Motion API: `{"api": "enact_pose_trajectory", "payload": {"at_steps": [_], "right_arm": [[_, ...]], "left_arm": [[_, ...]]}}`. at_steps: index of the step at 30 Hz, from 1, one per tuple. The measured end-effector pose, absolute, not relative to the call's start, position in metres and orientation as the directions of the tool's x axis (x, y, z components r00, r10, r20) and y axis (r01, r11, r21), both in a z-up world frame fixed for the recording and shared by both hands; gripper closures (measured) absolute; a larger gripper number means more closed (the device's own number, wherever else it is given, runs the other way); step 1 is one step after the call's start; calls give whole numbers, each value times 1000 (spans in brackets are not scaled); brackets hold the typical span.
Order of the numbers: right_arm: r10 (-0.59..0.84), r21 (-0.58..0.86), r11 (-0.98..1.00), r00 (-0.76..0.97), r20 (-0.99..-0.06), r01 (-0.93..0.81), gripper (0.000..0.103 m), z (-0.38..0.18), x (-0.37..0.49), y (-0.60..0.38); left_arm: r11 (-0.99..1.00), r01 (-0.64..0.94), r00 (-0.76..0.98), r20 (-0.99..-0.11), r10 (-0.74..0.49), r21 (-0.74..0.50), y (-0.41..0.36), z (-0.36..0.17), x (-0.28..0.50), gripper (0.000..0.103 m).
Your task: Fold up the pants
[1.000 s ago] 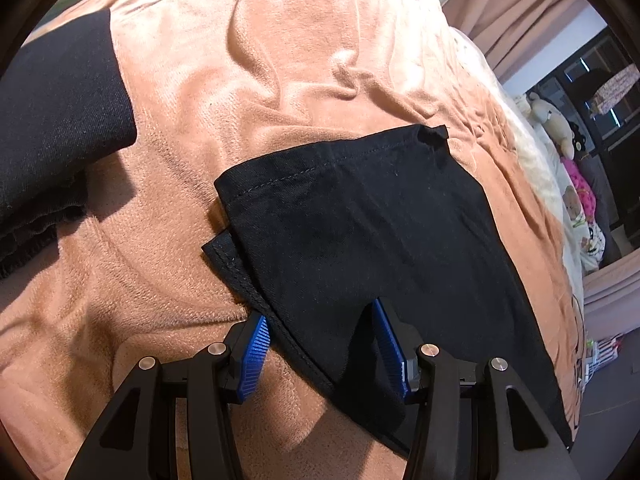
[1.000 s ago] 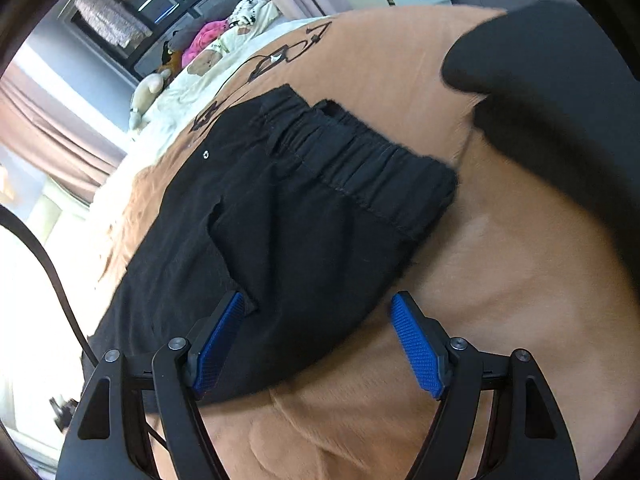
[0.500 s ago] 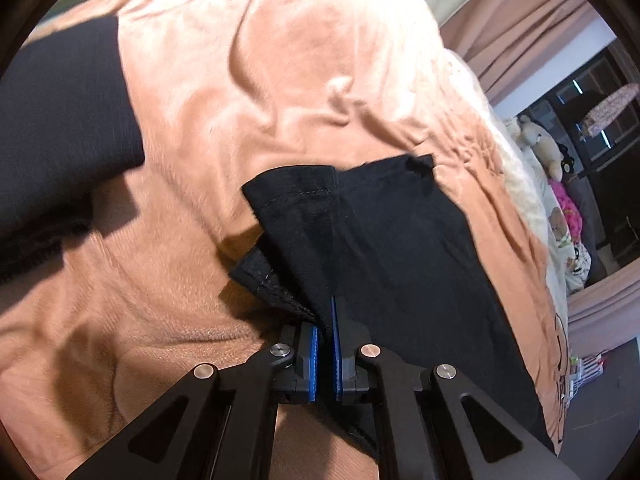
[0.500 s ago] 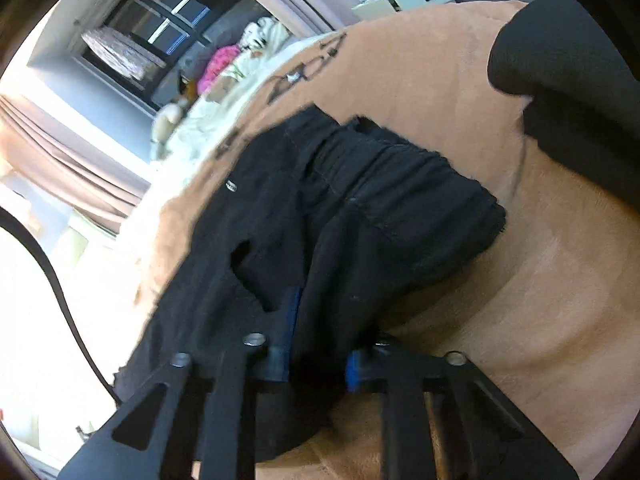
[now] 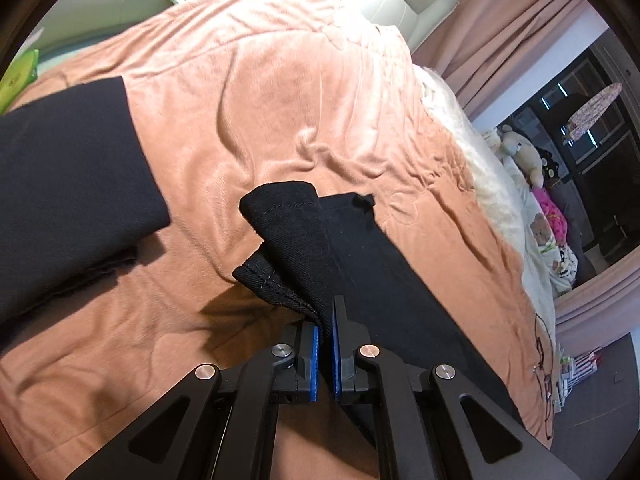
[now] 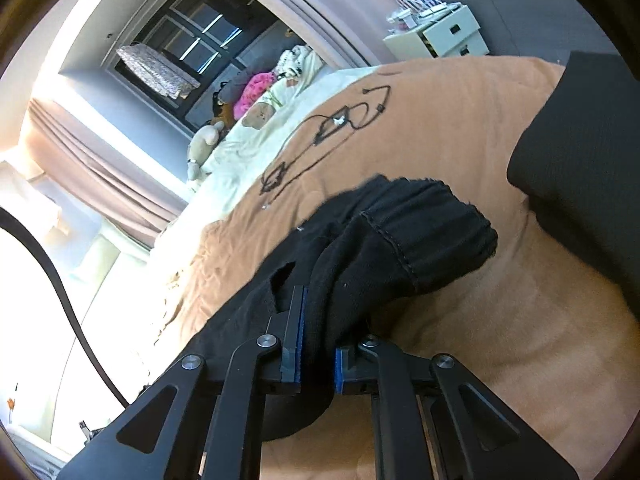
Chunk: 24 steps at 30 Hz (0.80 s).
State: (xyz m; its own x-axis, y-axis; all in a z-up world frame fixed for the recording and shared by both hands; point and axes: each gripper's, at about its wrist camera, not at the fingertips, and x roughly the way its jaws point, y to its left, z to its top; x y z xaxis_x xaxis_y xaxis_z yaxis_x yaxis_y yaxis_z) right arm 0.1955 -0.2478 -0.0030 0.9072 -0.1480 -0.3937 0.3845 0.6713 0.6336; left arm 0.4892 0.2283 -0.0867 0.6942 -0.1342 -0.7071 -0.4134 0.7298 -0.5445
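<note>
Black pants [image 5: 360,248] lie on a peach blanket [image 5: 280,100]. In the left wrist view my left gripper [image 5: 326,320] is shut on the leg hem end, which hangs lifted and folded over above the blanket. In the right wrist view the elastic waistband [image 6: 432,224] of the pants [image 6: 360,272] is raised and bunched. My right gripper [image 6: 318,340] has its jaws closing on a thick fold of that cloth, and the blue pads press on it from both sides.
A folded dark garment [image 5: 60,184] lies on the blanket beside the pants, also showing as a dark garment [image 6: 580,160] at the right. A thin black cable [image 6: 340,120] lies further along the bed. Plush toys [image 6: 256,96], curtains and a white drawer unit [image 6: 440,32] stand beyond.
Both grippers went from open around the pants' edge to shut on it. Each end of the pants has been lifted off the blanket and now bunches and hangs.
</note>
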Motion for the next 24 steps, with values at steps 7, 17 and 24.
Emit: {"api": "enact_pose_trajectory", "payload": {"at_steps": [7,17,24], "right_arm": [[-152,635,669,908,-392,386,95,1,159,-250],[-139,634,667,901,-410,392,96,-2,91,-239],[-138,641,666,907,-398,382,96,10,55,-234]], "left_arm": [[729,-419,692,-711,-129,-541,239,-66,446,98],[725,-420,674,-722,-153,-546,252,-62,374,98],[727,-401,699,-699,-151,-557,262,-39,329,98]]}}
